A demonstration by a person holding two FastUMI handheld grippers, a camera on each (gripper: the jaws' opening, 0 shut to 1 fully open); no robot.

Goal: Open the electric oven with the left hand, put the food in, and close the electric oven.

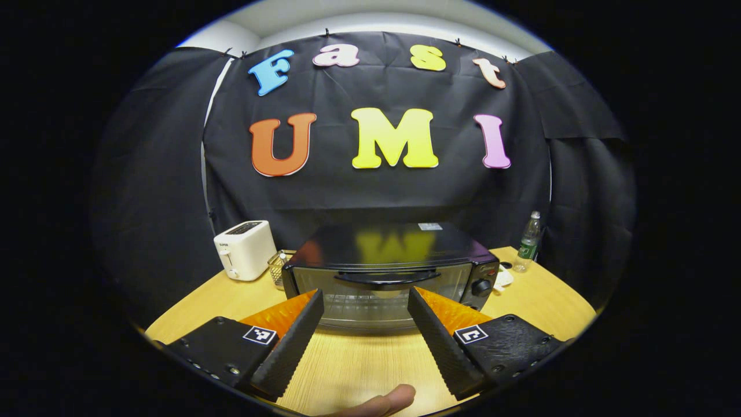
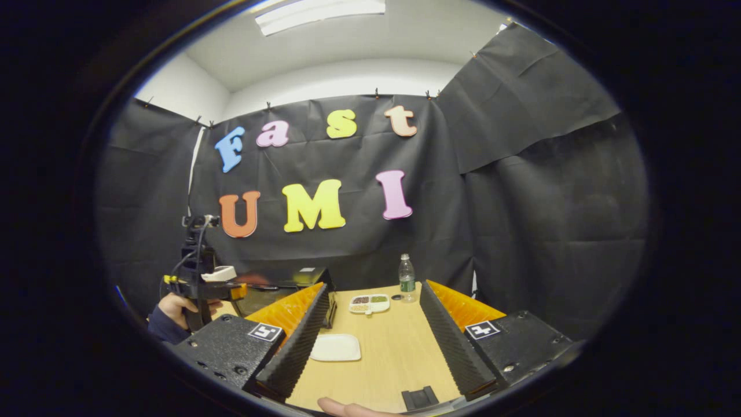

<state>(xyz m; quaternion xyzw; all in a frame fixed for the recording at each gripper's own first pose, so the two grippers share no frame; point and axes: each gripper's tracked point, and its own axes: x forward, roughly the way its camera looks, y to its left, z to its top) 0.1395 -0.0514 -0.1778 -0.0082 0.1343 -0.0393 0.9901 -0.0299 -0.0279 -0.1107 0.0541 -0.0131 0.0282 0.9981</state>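
The wooden table (image 1: 538,301) runs across the booth and carries everything else; on it, in the left gripper view, the electric oven (image 1: 391,272) stands square ahead with its glass door closed and its dark handle across the top of the door, a knob at its right side; left of the oven sits a white toaster (image 1: 245,249), with a small wire basket (image 1: 278,267) between the two; a water bottle (image 1: 528,241) stands upright at the far right of the table, well apart from the oven. The left gripper (image 1: 365,336) hovers above the table in front of the oven door, its fingers spread wide with nothing between them, and a fingertip (image 1: 389,399) of the holding hand shows at the bottom edge. In the right gripper view the right gripper (image 2: 370,341) is likewise wide apart and empty over the table; between its fingers lie a white plate (image 2: 336,347) nearer and a divided food tray (image 2: 369,303) farther off, near the bottle; a small black block (image 2: 419,398) lies at the near edge.
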